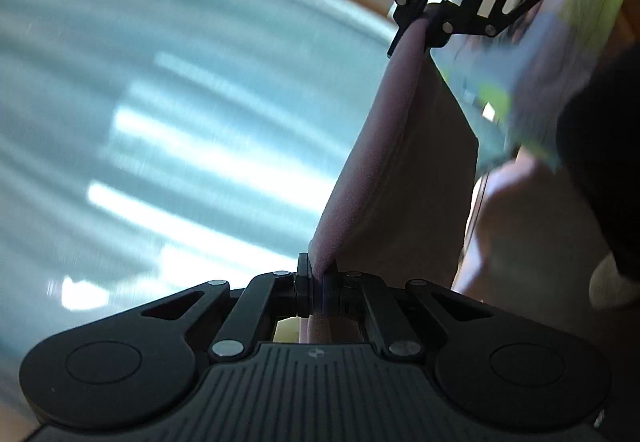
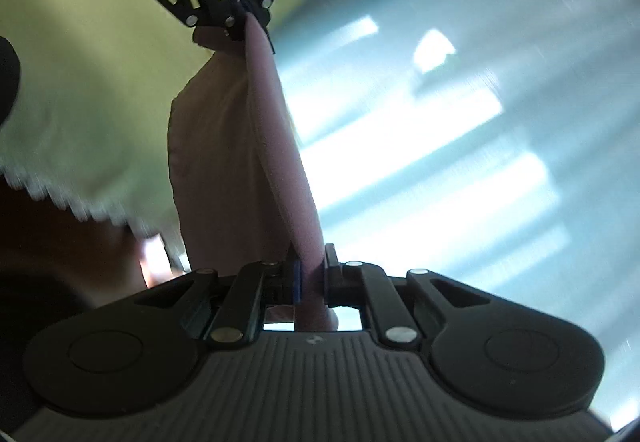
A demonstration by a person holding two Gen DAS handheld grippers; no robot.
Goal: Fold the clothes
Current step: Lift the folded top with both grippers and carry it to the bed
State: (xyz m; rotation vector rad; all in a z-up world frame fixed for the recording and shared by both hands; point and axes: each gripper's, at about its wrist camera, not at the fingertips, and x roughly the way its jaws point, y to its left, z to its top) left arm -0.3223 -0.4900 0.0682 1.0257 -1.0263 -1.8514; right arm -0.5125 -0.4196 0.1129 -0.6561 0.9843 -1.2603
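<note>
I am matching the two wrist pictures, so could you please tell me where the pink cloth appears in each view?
Left wrist view: the pink cloth runs from the left tool at bottom centre up to the right tool at upper right.
Right wrist view: the cloth runs from the right tool at bottom centre up to the left tool at upper left.
Shared landmark: the blurred pale blue surface behind the cloth.

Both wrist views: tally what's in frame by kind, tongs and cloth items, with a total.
Tongs: 2, left tongs and right tongs, each shut on the pink cloth
Pink cloth: 1, stretched between them
Yellow-green cloth: 1, with a white scalloped edge
Total: 4
</note>
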